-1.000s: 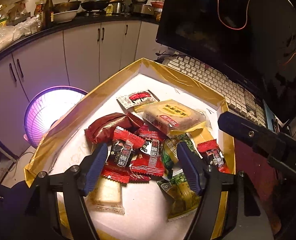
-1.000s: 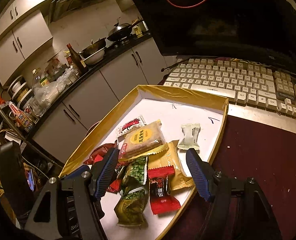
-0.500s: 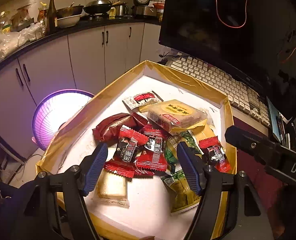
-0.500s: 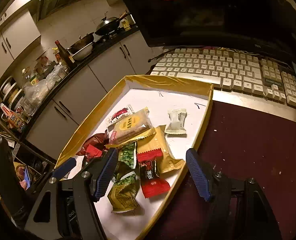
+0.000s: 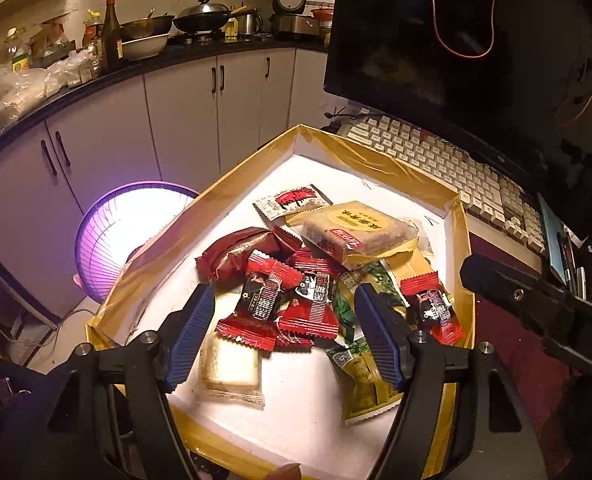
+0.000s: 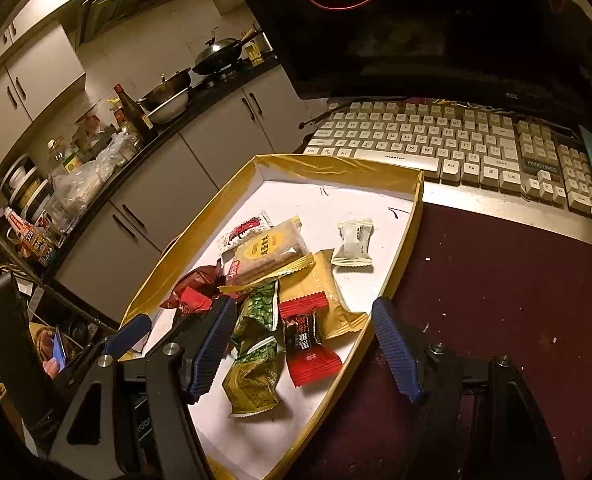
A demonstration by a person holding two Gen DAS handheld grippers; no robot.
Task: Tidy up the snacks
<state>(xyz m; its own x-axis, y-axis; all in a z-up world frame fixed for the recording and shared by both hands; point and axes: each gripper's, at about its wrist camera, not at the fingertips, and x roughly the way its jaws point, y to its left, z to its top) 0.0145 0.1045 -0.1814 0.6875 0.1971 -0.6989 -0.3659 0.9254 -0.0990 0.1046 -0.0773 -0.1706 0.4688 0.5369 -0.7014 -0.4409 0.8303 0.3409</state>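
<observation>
Sorting not started, by the look of it: mixed foil snack packets (image 5: 296,304) sit heaped in the gold-rimmed white cardboard tray (image 5: 376,156). Left gripper (image 5: 284,336) and right gripper (image 6: 302,346): jaws wide apart, empty.

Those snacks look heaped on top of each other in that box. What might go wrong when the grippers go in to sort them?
1. The red packets overlap under the open left gripper, so closing may catch two at once.
2. The big yellow-labelled cake rests on the pile; pulling a packet from beneath may tip it.
3. The right gripper straddles the gold box rim and may snag it.
</observation>
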